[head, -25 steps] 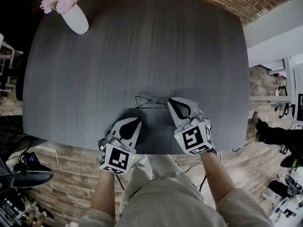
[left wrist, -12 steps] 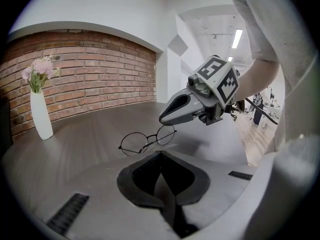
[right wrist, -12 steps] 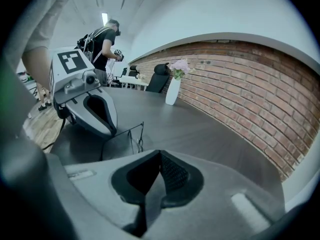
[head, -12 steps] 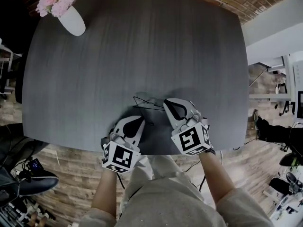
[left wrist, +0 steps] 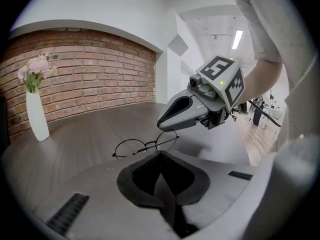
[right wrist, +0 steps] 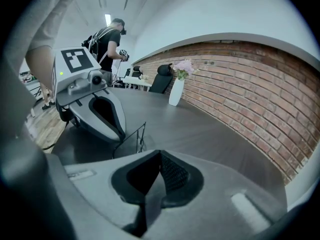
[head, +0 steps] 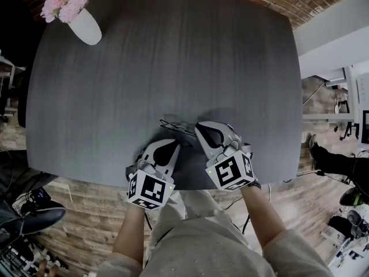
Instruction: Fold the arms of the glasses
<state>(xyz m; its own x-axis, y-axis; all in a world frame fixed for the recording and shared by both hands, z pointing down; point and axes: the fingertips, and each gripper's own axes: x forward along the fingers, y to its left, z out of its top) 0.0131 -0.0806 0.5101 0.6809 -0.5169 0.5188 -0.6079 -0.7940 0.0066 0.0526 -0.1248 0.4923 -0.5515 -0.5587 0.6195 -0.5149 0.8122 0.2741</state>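
At the far left corner of the dark grey tabletop [head: 173, 56], a white vase [head: 86, 25] of pink flowers [head: 64, 0] stands well apart from everything else. Nearer the front edge the left gripper [head: 172, 145] is held low, its marker cube toward the person and its tip pointing up the tabletop. Its jaws are pressed together with nothing between them; the left gripper view shows the two dark pads meeting in a single point. Just beyond that point stand the glasses [left wrist: 145, 145], a thin dark wire frame with round lenses, upright on the tabletop and broadside to the left gripper. Whether the tip touches the bridge cannot be told. In the head view the glasses sit between the two gripper tips, near the front edge of the tabletop. The right gripper [head: 200, 127] leans in from the right, its tip just beside the right end of the frame. Its jaws are also closed on nothing. The right gripper view shows the frame almost edge-on just left of that tip, a few fine wires against the tabletop — too thin to tell how the arms lie. Far back at the left of that view, a person [right wrist: 107, 39] in dark clothing stands on the wooden floor.
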